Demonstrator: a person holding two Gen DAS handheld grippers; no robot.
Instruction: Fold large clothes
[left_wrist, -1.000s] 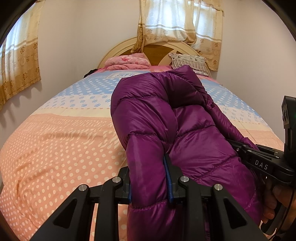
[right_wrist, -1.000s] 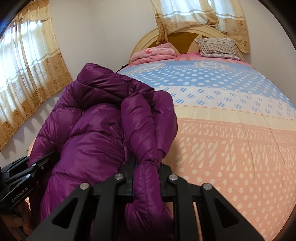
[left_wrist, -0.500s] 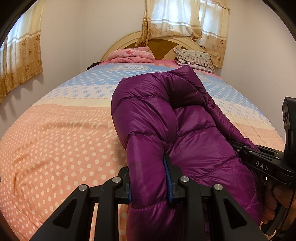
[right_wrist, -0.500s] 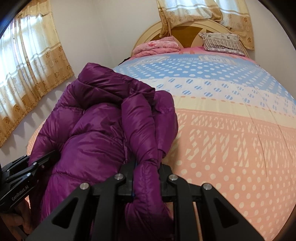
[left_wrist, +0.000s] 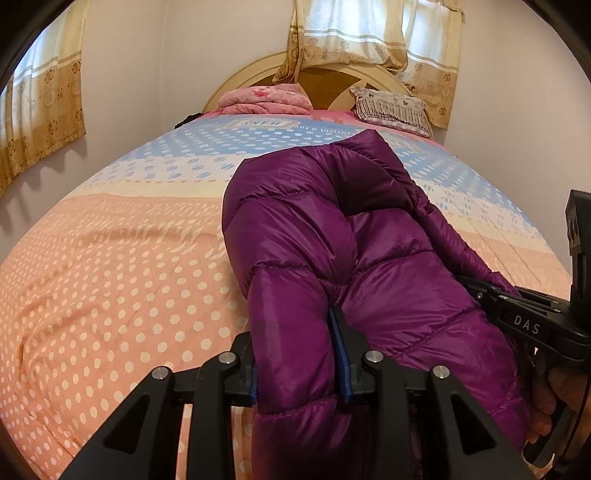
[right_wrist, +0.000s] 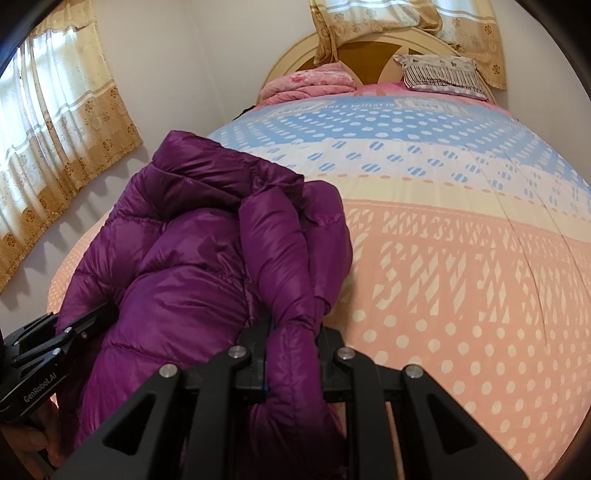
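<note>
A purple puffer jacket (left_wrist: 332, 243) hangs bunched between my two grippers, above the near end of the bed (left_wrist: 110, 277). My left gripper (left_wrist: 297, 365) is shut on a quilted edge of the jacket. My right gripper (right_wrist: 293, 354) is shut on another edge of the jacket (right_wrist: 192, 266). In the left wrist view the right gripper (left_wrist: 524, 317) shows at the right edge. In the right wrist view the left gripper (right_wrist: 40, 354) shows at the lower left. The jacket's lower part is hidden below both views.
The bed has a dotted peach, cream and blue cover (right_wrist: 461, 277). A folded pink blanket (left_wrist: 266, 99) and a striped pillow (left_wrist: 391, 109) lie by the headboard (left_wrist: 325, 79). Curtains (right_wrist: 55, 122) hang on the left wall and behind the headboard.
Both grippers have risen and tilted forward with the jacket, so more of the bed shows beneath. The grips on the jacket are unchanged.
</note>
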